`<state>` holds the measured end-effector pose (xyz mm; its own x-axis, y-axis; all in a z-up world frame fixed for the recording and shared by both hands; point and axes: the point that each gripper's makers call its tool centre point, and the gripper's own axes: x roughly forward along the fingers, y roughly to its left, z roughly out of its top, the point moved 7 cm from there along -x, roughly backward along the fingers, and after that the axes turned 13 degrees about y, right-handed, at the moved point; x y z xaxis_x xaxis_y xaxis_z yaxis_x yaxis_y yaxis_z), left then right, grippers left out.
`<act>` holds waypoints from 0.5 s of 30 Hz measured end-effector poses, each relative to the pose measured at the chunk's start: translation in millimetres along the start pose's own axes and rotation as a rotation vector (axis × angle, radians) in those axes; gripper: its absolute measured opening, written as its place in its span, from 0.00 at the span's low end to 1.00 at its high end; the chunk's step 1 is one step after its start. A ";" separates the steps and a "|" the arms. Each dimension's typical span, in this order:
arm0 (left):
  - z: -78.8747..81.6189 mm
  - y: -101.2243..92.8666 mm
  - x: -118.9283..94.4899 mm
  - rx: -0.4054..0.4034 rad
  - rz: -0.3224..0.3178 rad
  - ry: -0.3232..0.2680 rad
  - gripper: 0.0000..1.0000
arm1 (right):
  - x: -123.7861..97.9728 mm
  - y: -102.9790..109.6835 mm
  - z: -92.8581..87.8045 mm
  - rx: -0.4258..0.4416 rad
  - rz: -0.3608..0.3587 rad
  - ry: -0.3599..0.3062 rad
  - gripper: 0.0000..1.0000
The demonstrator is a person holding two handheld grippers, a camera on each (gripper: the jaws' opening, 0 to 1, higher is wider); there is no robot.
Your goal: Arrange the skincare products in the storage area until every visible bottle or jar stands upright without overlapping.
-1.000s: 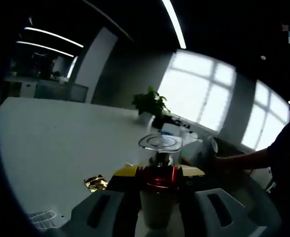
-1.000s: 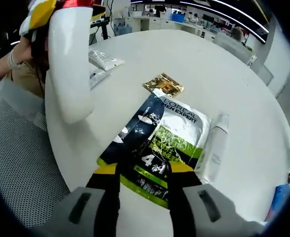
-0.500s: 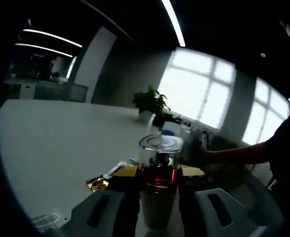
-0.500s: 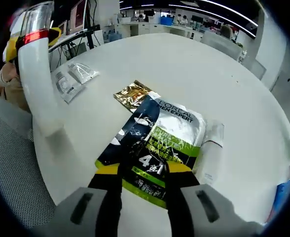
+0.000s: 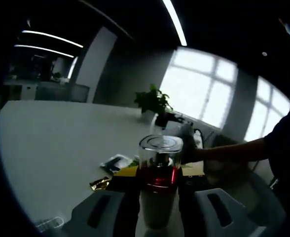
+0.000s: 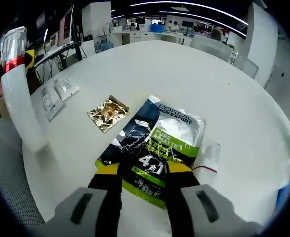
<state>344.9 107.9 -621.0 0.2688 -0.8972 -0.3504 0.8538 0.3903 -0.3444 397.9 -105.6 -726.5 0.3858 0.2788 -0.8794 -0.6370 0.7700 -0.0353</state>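
1. While the left tongs hold the white bottle, pinched just below its red band and clear cap, its long axis runs straight up between the jaws. In the right gripper view that bottle hangs beyond the bench's near-left edge, tilted and off the surface.
2. Right tongs are spread, with nothing between the jaws; their yellow tips sit over the near end of the green-and-black sachet, which lies flat on the bench.
3. Lying just right of the sachet, a clear-capped tube is on its side, long axis roughly parallel to the sachet's. By position, the right tongs are the nearer to it.
4. Between the held bottle and the sachet lie a gold foil packet and two clear sachets near the left edge.
5. Judgement: the held bottle needs standing on bare bench. The far half of the bench offers the widest room; the near-left edge is cluttered and close to the drop, so a placement there risks a tip or overlap.
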 end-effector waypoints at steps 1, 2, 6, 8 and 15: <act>0.0 -0.1 1.1 0.004 0.000 0.004 0.25 | 0.4 -0.7 0.6 0.004 -0.002 -0.003 0.34; 0.0 -0.2 2.1 0.006 0.001 0.007 0.25 | 0.7 -1.3 1.4 0.009 -0.003 -0.004 0.34; 1.1 -0.2 6.4 0.013 -0.002 0.012 0.25 | 0.5 -0.8 2.2 0.028 -0.006 -0.009 0.34; 2.1 0.0 10.0 0.010 -0.003 0.013 0.25 | 0.0 -0.9 2.1 0.055 -0.005 -0.017 0.34; 3.9 -4.2 19.9 0.040 -0.010 0.037 0.25 | -16.6 11.3 3.4 0.130 0.039 -0.059 0.54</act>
<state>348.3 87.6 -623.1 0.2443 -0.8924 -0.3793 0.8737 0.3723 -0.3132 386.5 -99.6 -710.7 0.4034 0.3406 -0.8493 -0.5619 0.8247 0.0638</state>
